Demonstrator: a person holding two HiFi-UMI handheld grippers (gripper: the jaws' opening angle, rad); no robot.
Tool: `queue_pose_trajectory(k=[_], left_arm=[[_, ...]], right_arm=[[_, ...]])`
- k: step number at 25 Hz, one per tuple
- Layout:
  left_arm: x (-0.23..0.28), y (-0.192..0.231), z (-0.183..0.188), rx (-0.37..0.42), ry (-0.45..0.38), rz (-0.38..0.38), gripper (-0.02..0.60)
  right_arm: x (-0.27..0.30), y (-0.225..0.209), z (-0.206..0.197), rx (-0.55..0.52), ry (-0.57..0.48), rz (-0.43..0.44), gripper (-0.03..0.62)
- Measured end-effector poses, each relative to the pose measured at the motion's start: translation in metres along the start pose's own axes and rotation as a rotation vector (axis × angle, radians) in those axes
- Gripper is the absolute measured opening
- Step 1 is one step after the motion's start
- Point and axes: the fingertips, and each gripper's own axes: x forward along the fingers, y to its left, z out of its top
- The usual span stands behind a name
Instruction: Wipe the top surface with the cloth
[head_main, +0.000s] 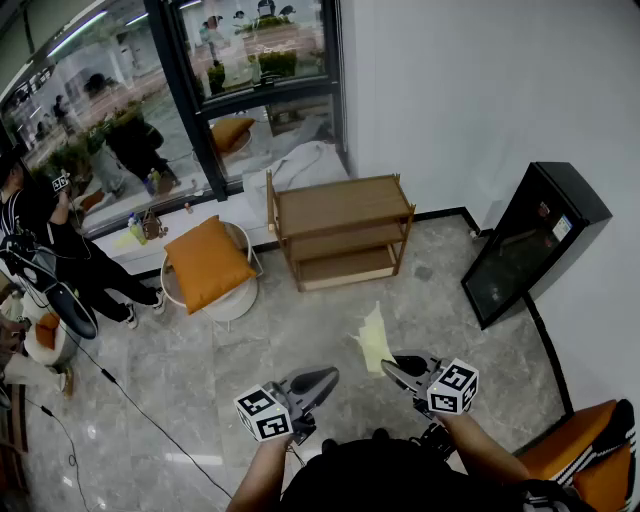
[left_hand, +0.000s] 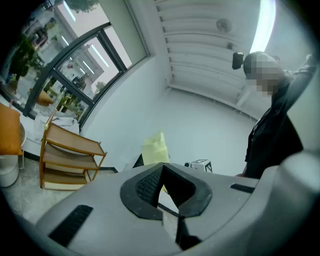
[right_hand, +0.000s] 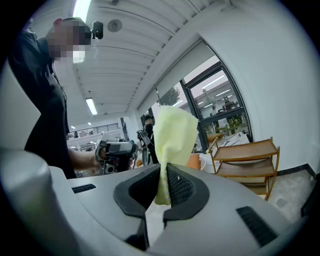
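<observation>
The right gripper (head_main: 390, 367) pinched the cloth (head_main: 374, 338) well apart from the shelf (head_main: 340, 203), whose top seemingly awaited wiping, while the left gripper (head_main: 328, 377) sat closed and empty.

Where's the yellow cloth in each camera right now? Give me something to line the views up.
Head view: cloth low centre, sticking out of the right gripper.
Left gripper view: cloth centre, beyond the jaws, not between them.
Right gripper view: cloth centre, clamped between the jaws.
Shared landmark: wooden shelf, upper centre in the head view, left and right in the gripper views.
</observation>
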Motion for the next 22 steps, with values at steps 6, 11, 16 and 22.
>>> queue_pose_trajectory(k=[6, 11, 16, 22], left_arm=[[0.006, 0.001, -0.013, 0.075, 0.014, 0.095, 0.011], [0.023, -0.014, -0.023, 0.138, 0.056, 0.061, 0.011], [0.032, -0.016, -0.033, 0.059, 0.027, 0.053, 0.011], [0.040, -0.011, -0.057, 0.012, 0.066, 0.122, 0.011]], right_arm=[[-0.016, 0.002, -0.011, 0.009, 0.006, -0.019, 0.034], [-0.029, -0.003, -0.018, 0.016, 0.001, -0.015, 0.034], [-0.036, -0.002, -0.018, -0.008, -0.012, -0.004, 0.034], [-0.057, -0.018, -0.032, -0.106, -0.002, 0.015, 0.034]])
